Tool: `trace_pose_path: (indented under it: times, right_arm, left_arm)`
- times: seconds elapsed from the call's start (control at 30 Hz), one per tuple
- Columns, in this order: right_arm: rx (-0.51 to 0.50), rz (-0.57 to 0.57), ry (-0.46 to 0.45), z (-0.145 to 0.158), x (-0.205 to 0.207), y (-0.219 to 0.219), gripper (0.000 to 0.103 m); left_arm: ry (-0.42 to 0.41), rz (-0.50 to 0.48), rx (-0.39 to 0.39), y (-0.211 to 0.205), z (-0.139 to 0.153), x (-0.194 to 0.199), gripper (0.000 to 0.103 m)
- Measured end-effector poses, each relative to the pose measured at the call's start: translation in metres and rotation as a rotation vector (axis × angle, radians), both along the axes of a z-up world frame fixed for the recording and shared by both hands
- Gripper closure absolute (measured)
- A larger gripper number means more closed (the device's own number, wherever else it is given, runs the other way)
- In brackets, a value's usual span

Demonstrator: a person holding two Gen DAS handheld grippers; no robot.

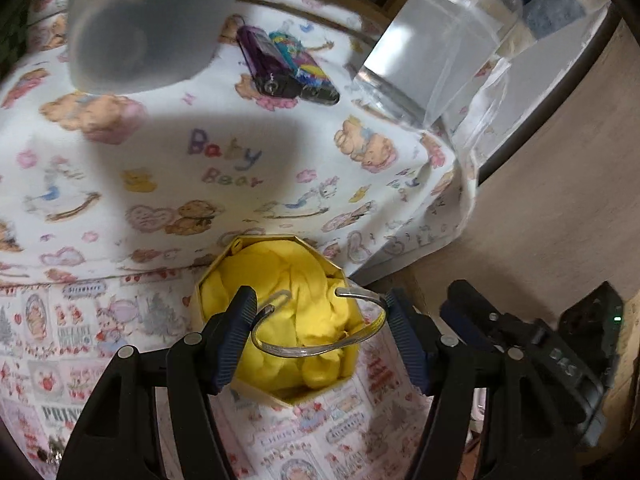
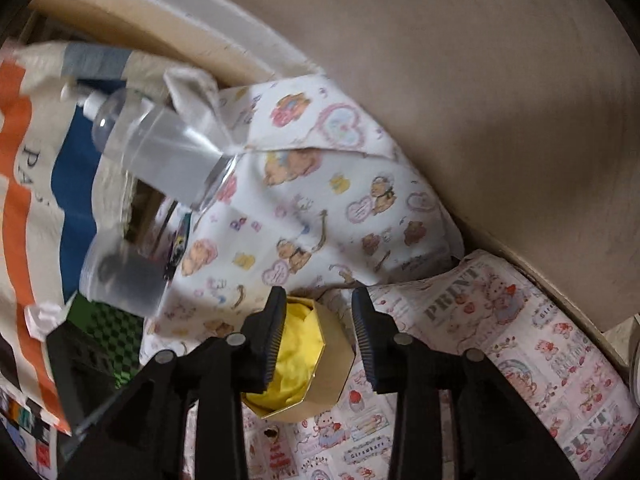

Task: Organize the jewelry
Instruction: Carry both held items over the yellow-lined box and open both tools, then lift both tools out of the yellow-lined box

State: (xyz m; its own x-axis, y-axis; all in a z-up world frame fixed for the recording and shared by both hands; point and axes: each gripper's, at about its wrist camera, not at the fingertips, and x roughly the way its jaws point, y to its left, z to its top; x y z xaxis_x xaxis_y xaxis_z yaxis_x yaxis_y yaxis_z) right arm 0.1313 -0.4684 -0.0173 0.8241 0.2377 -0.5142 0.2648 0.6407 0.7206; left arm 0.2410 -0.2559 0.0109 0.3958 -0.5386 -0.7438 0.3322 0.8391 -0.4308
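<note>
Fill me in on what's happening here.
Jewelry is being put away. The left gripper holds a silver bangle between its fingers, right over a gold box lined with yellow cloth. The right gripper is open around that same box, seemingly to steady it, though contact is unclear. The bangle is not yet released. The box sits on a printed cloth.

A silver open bangle (image 1: 320, 336) is held between the jaws of the left gripper (image 1: 324, 336) directly above a gold octagonal box (image 1: 280, 320) lined with yellow fabric (image 1: 292, 280), which is set on a printed cloth (image 1: 160, 184).
</note>
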Motion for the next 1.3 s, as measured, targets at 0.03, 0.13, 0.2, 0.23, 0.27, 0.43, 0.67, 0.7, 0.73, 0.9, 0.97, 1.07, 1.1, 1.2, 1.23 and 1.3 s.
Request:
trace_pose_path:
  times: [0.03,0.13,0.2,0.23,0.27,0.43,0.67,0.7,0.73,0.9,0.97,1.07,1.1,1.2,1.23,1.3]
  right_arm:
    - [-0.009,0.003,0.007,0.000,0.002,0.001,0.066]
    - [-0.030,0.007,0.025,-0.001,0.006,0.004,0.065]
    - [-0.029,0.007,0.025,-0.001,0.006,0.005,0.063]
    - [-0.029,0.006,0.022,0.000,0.005,0.005,0.062]
    - [-0.032,0.006,0.020,0.001,0.005,0.005,0.062]
    - [-0.061,0.029,0.017,0.006,0.007,0.018,0.060]
    - [-0.157,0.106,-0.004,0.015,0.011,0.047,0.049]
    - [-0.166,0.107,-0.006,0.016,0.010,0.049,0.046]
    - [-0.174,0.108,-0.011,0.018,0.010,0.052,0.044]
    - [-0.189,0.111,-0.051,0.027,0.004,0.059,0.036]
    - [-0.200,0.123,-0.067,0.033,0.001,0.064,0.035]
    - [-0.234,0.149,-0.098,0.044,-0.005,0.078,0.033]
    - [-0.254,0.160,-0.113,0.049,-0.008,0.085,0.033]
    - [-0.325,0.194,-0.156,0.063,-0.018,0.110,0.031]
    - [-0.349,0.206,-0.169,0.066,-0.020,0.119,0.030]
    - [-0.409,0.232,-0.187,0.073,-0.025,0.142,0.029]
  left_arm:
    - [0.007,0.010,0.017,-0.001,-0.005,0.002,0.038]
    - [0.043,0.012,0.058,-0.001,-0.023,0.007,0.038]
    - [0.052,0.027,0.081,0.003,-0.031,0.006,0.038]
    - [0.049,0.038,0.094,0.007,-0.033,0.006,0.038]
    - [0.046,0.050,0.107,0.011,-0.035,0.005,0.038]
    - [0.026,0.104,0.159,0.038,-0.039,-0.001,0.038]
    - [0.026,0.102,0.099,0.057,-0.024,-0.006,0.023]
    - [0.024,0.099,0.092,0.058,-0.019,-0.008,0.021]
    - [0.015,0.100,0.097,0.064,-0.012,-0.012,0.021]
    - [-0.129,0.102,0.160,0.084,0.034,-0.046,0.012]
    - [-0.205,0.128,0.172,0.100,0.057,-0.061,0.007]
    - [-0.302,0.177,0.185,0.126,0.085,-0.082,0.003]
    - [-0.339,0.199,0.192,0.136,0.092,-0.092,0.000]
    - [-0.427,0.269,0.240,0.164,0.103,-0.117,0.000]
    - [-0.454,0.291,0.264,0.174,0.105,-0.125,0.000]
    - [-0.496,0.328,0.307,0.190,0.104,-0.137,0.000]
